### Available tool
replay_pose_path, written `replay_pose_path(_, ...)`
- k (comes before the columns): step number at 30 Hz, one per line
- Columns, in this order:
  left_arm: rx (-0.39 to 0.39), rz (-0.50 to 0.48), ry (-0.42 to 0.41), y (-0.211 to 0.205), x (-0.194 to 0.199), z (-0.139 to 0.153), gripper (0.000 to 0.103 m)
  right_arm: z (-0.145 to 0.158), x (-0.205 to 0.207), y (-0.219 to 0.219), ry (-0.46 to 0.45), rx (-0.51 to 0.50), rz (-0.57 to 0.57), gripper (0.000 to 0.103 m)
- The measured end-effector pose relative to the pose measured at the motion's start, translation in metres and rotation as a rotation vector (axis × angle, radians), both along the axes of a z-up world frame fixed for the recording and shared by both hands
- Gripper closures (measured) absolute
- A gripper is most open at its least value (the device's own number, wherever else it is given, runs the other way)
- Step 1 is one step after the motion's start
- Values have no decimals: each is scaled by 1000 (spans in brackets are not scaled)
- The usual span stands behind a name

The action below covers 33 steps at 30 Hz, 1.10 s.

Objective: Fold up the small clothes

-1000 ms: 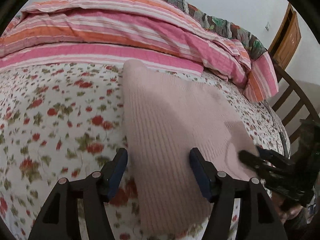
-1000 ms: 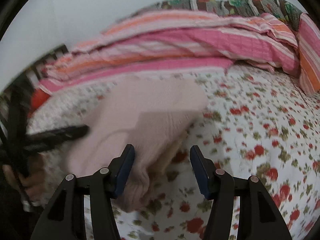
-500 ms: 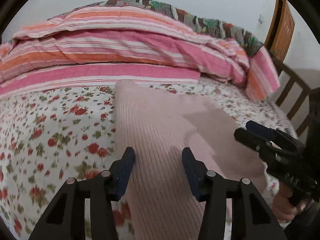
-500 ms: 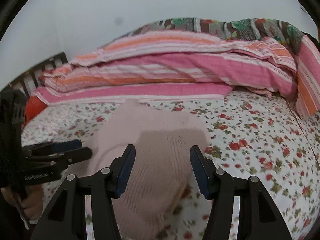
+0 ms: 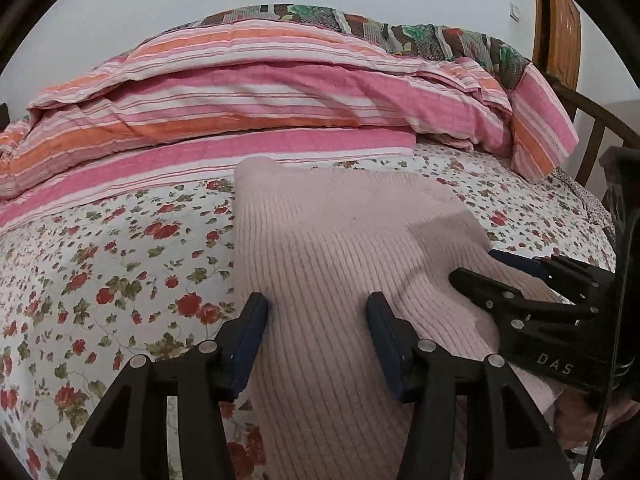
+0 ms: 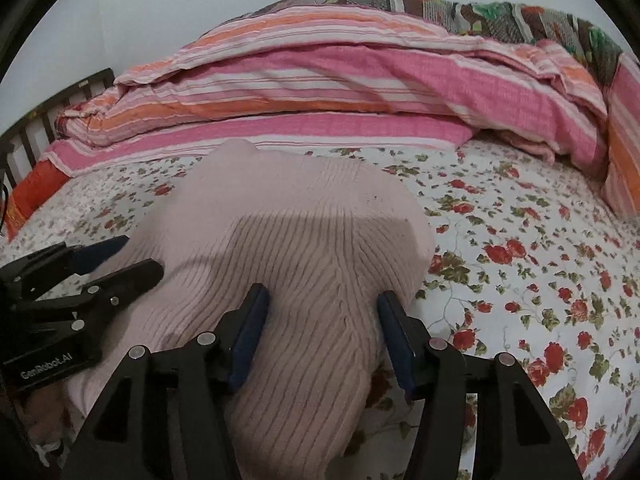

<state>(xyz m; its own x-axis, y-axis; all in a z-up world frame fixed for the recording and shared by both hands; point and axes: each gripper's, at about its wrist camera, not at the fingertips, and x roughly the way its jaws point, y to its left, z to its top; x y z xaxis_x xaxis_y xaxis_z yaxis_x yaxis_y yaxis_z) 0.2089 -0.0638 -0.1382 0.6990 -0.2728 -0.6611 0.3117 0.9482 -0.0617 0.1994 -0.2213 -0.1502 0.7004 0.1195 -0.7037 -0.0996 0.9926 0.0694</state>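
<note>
A pale pink ribbed knit garment [image 5: 320, 248] lies on the floral bedsheet [image 5: 100, 264], partly folded, with a layer lying over its right half. It also shows in the right wrist view [image 6: 288, 248]. My left gripper [image 5: 316, 316] is open, its jaws standing over the garment's near left part, holding nothing. My right gripper [image 6: 322, 316] is open over the garment's near right part, empty. Each gripper shows in the other's view: the right one [image 5: 480, 268] at the garment's right edge, the left one [image 6: 136, 256] at its left edge.
A pink, orange and white striped quilt [image 5: 248, 96] is heaped along the back of the bed, with a dark patterned blanket [image 5: 400, 32] behind it. A wooden bed frame [image 5: 592, 120] stands at the right and a dark rail [image 6: 44, 120] at the left.
Both grippers have pulled back and risen a little from the garment. The garment has come to rest flat on the sheet, and both views show more of the bed.
</note>
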Motion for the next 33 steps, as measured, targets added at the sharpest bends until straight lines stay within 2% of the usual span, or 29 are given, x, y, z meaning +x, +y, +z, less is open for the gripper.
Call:
replay_pose_path(14,18,1,-37,0,-14,3,52,5,-4,-6,6,26,0,48)
replay_pose_path(16,11,-14,-34,5,-21,5,52,9,-6,-12,37,52,-9,43)
replay_pose_path(17,-2,-19,-24,10,-24,8,52,13,-10,-16,50,70,-15,39)
replay_pose_path(20,-56,-38,19,26,-33,12,50,22,-25,-29,79,142,-28,39)
replay_pose_path(24,-64,-73,45,42,-55,5,48,31,-53,-34,45,130,-17,39)
replay_pose_path(28,-122,-91,73,62,-81,-1,48,34,-72,-37,34,155,7,39)
replay_pose_path(33,-51,-85,105,61,-92,-16,51,33,-90,-37,18,194,34,39)
